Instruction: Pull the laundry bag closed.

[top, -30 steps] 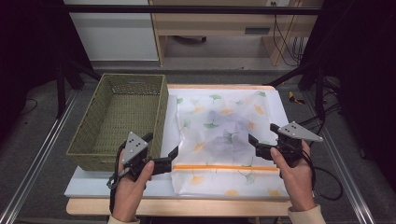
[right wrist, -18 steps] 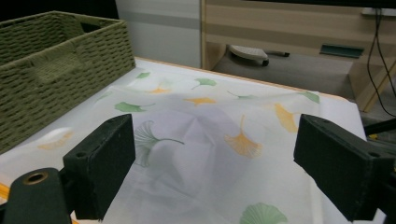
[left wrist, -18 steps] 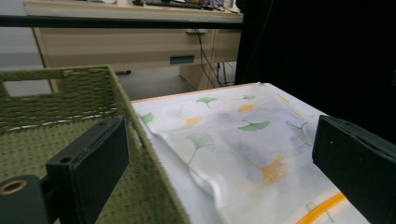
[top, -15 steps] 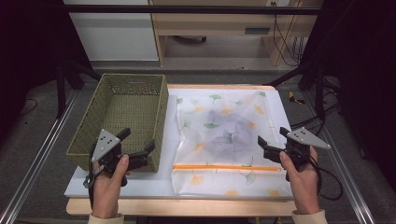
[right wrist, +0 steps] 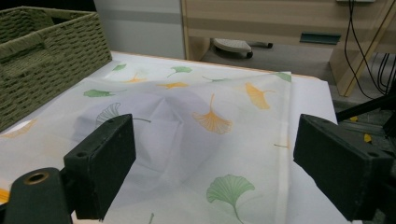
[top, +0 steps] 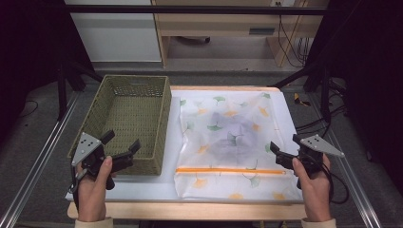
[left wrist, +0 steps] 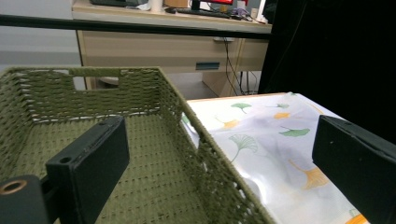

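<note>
A translucent white bag (top: 230,142) printed with green and orange ginkgo leaves lies flat on the table, an orange zip strip (top: 228,170) near its front edge. Something greyish shows through its middle (right wrist: 154,126). My left gripper (top: 122,148) is open over the front right corner of an olive woven basket (top: 128,118), which holds nothing; its jaws straddle the basket's right wall (left wrist: 205,154). At the bag's right edge my right gripper (top: 284,151) is open, low over the table; between its jaws I see the bag (right wrist: 205,116).
The basket (left wrist: 93,116) stands just left of the bag (left wrist: 275,140), nearly touching it. A wooden table edge (top: 190,211) runs along the front. Beyond the table are a wooden desk (right wrist: 289,23), cables (top: 285,33) and black stand legs (top: 304,71) on the floor.
My left gripper has moved left, away from the bag's front left corner, to the basket's front. The right gripper has drifted right and back off the bag. The bag lies unmoved.
</note>
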### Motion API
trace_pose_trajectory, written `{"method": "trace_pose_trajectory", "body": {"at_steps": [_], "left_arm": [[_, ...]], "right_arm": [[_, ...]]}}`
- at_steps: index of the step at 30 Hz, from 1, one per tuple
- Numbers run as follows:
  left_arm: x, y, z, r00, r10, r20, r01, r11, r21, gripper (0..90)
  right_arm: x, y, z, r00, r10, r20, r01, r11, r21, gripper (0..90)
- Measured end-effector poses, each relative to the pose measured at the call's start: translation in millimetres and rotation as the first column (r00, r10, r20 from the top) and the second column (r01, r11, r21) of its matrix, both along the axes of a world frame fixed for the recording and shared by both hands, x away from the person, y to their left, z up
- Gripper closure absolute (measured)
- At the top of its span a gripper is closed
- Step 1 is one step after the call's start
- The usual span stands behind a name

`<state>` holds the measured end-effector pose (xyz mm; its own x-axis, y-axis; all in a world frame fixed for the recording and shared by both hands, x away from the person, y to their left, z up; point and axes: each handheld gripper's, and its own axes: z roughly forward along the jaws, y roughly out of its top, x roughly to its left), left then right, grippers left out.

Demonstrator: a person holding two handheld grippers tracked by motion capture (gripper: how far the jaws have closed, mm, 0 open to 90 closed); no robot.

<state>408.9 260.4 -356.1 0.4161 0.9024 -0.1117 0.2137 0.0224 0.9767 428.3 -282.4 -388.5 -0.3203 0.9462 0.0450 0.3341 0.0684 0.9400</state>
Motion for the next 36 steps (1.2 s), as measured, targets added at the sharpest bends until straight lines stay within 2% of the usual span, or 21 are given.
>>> {"method": "trace_pose_trajectory", "body": {"at_steps": [16,30,36], "left_arm": [[1.2,25.0,-3.2,0.999,0.044,-0.002,-0.044,0.9987,-0.026,3.9],[0.9,44.3,-4.2,0.9953,0.096,0.004,-0.096,0.9953,-0.008,4.0],[0.1,54.3,-5.0,0.9926,0.121,0.001,-0.121,0.9924,-0.021,4.1]], "right_arm": [[-1.0,-24.2,-4.8,0.9982,-0.059,-0.015,0.059,0.998,-0.017,13.0],[-1.8,-43.3,-15.5,0.9937,-0.101,-0.049,0.1,0.994,-0.034,13.3],[-1.8,-51.7,-21.1,0.9904,-0.121,-0.066,0.118,0.992,-0.046,13.6]]}}
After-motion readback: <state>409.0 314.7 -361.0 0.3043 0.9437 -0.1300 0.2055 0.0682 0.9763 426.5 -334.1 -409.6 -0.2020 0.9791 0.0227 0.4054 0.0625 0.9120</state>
